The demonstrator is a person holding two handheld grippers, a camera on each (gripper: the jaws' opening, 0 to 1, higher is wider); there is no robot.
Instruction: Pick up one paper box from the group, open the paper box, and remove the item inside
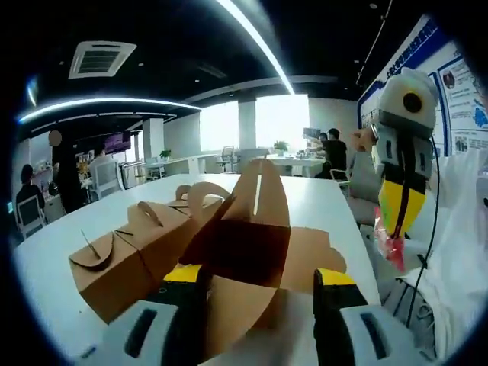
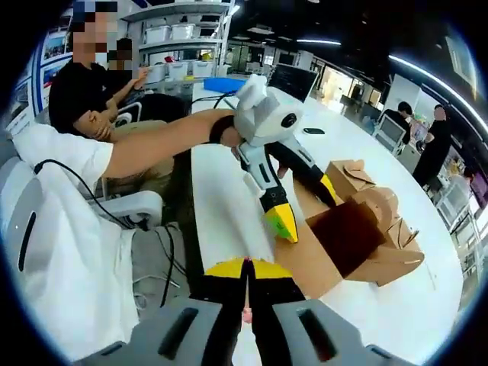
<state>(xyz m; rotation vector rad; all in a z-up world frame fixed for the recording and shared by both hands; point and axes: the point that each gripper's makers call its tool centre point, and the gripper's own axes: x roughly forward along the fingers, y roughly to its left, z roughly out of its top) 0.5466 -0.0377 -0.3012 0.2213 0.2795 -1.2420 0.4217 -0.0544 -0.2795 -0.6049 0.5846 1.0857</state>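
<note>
Gripping one flap of the opened paper box (image 1: pixel 244 252), your left gripper (image 1: pixel 255 286) is showing its yellow-tipped black jaws set apart, with the near jaw pressed against the brown cardboard panel that rises between them. In the left gripper view the box is standing open directly ahead of the jaws: plain kraft cardboard, matte, with rounded, petal-shaped flaps and a dark hollow interior. Just beside it to the left, a group of closed boxes (image 1: pixel 126 255) of the same cardboard is sitting in a row on the white table (image 1: pixel 320 198), each with curved tabs slotted together on top. Your right gripper (image 1: pixel 400 206) is hanging to the right of the open box and apart from it, and a small red-and-clear wrapped item (image 1: pixel 394 248) is dangling at its yellow tips.

In the right gripper view your right gripper (image 2: pixel 245 267) is showing its jaws drawn together, with a sliver of pink visible in the seam between them. Beyond, your left gripper (image 2: pixel 284 221) is reaching in from a bare forearm, its tips at the edge of the open box (image 2: pixel 343 236). Farther back, the closed boxes (image 2: pixel 396 255) are resting against it on the glossy table (image 2: pixel 221 198).
</note>
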